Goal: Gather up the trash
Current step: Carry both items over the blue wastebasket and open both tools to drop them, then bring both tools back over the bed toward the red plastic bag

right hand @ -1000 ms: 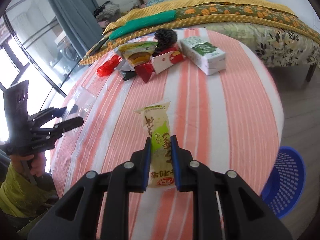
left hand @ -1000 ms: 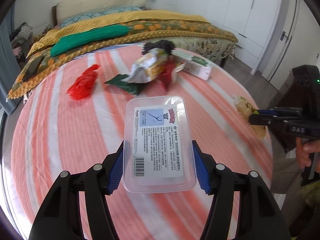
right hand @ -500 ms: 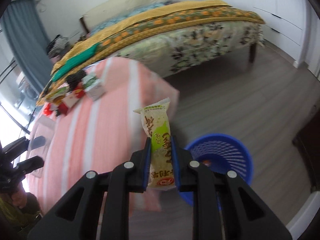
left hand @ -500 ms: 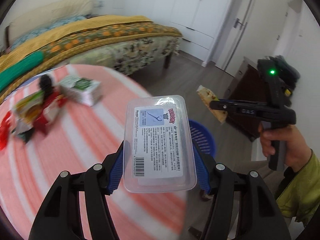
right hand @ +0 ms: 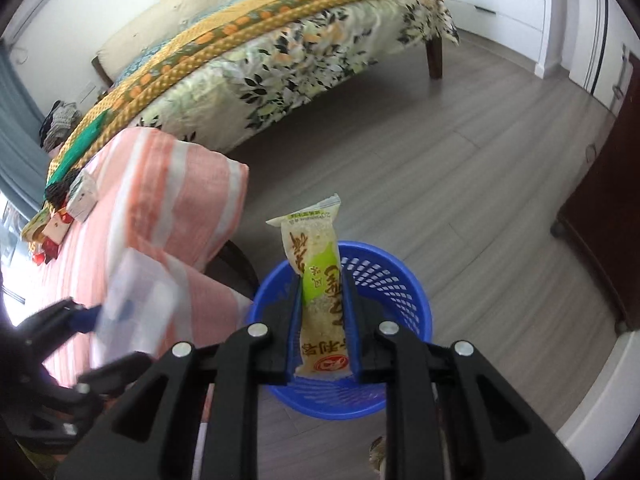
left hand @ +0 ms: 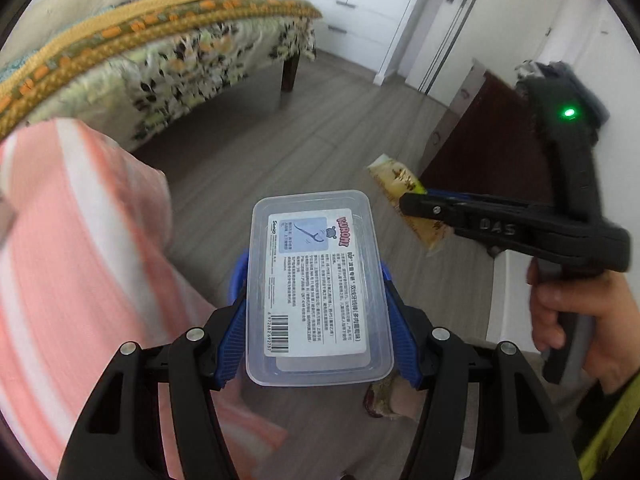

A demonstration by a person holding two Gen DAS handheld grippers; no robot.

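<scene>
Here the right claw [right hand: 323, 316] pinches a snack wrapper [right hand: 318, 280] upright, long axis along the fingers, directly above the blue basket [right hand: 404, 292] on the wooden floor. The left claw [left hand: 316, 312] clamps a clear plastic box [left hand: 316, 284] by its long sides (label up), with only a sliver of basket showing beneath it; the right looks better placed to drop first. More litter lies far back on the striped worktop [right hand: 160, 184], too blurred to identify. The basket's contents are hidden.

A bed [right hand: 280, 52] with a floral spread stands beside a table in a striped cloth [right hand: 180, 184].
</scene>
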